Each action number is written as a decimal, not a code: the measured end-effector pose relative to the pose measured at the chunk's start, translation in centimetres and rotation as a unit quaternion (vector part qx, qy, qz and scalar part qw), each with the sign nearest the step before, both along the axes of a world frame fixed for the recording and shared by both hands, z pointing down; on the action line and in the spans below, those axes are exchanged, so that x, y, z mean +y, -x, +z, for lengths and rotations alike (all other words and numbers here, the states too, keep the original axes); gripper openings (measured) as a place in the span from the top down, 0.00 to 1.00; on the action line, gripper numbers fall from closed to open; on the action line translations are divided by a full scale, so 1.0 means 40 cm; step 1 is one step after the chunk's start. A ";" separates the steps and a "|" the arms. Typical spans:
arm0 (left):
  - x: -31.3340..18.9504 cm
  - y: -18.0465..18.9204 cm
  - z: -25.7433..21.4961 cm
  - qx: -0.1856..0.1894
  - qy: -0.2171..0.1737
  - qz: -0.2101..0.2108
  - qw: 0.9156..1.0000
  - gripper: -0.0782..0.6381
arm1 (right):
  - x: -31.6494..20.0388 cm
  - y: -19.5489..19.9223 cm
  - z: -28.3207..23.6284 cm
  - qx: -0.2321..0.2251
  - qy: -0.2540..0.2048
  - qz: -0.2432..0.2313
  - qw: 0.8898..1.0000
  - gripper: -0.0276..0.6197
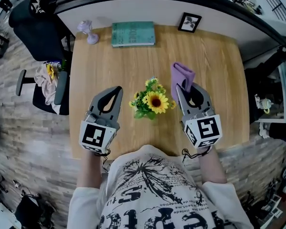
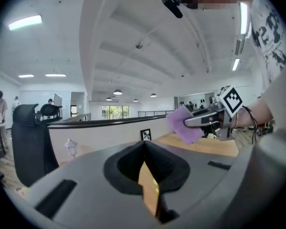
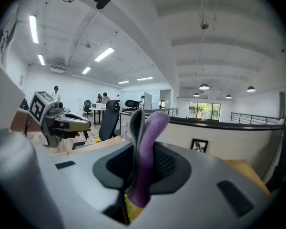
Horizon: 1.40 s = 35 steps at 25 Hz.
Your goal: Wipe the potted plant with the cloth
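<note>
Near the middle of the head view, the potted plant (image 1: 151,101) stands on the wooden table (image 1: 219,70), its yellow sunflower-like blooms above green leaves, between your two grippers.

Your left gripper (image 1: 117,89) is just left of the plant in the frame. Its jaws are pressed together with nothing caught between them, and its own view shows only a sliver of table wood and a fleck of yellow through the seam.

Your right gripper (image 1: 182,90) is just right of the plant, clamped on the purple cloth (image 1: 182,75). The cloth is folded, stands up out of the jaws and juts toward the top of the frame, beside the blooms.

Readable writing is scarce:
- Each gripper's cube carries black-and-white square markers and no words.
- The teal book (image 1: 133,34) lies at the table's far edge, top centre, and its cover print is too small to read.
- Your shirt (image 1: 157,194), at the bottom of the frame, bears a black graphic and large lettering. The frame edge cuts the lettering off, so it cannot be read.

A small framed picture (image 1: 189,22) leans at the table's upper right, and a little lilac ornament (image 1: 87,31) stands at its upper left. An office chair (image 1: 43,87) with fabric heaped on its seat stands off the table's left edge.
</note>
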State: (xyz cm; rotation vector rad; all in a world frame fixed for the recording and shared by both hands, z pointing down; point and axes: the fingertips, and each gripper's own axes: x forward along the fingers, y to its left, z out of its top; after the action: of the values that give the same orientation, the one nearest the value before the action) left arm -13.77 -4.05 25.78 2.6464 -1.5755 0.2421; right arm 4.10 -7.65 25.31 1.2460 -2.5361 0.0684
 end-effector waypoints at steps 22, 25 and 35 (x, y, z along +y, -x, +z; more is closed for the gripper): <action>0.054 0.099 -0.124 0.036 -0.020 -0.073 0.996 0.88 | 0.057 0.048 -0.046 -0.053 -0.038 -0.032 0.997 0.85; 0.062 0.095 -0.120 0.038 -0.014 -0.069 0.997 0.88 | 0.064 0.036 -0.038 -0.052 -0.036 -0.025 0.998 0.86; 0.077 0.093 -0.101 0.039 0.004 -0.076 0.996 0.88 | 0.079 0.016 -0.041 -0.049 -0.041 -0.008 0.998 0.86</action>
State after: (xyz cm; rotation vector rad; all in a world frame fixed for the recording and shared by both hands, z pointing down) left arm -17.48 -0.97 21.72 2.4808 -1.7355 0.1366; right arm 3.44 -4.50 23.68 1.2816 -2.6562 0.0222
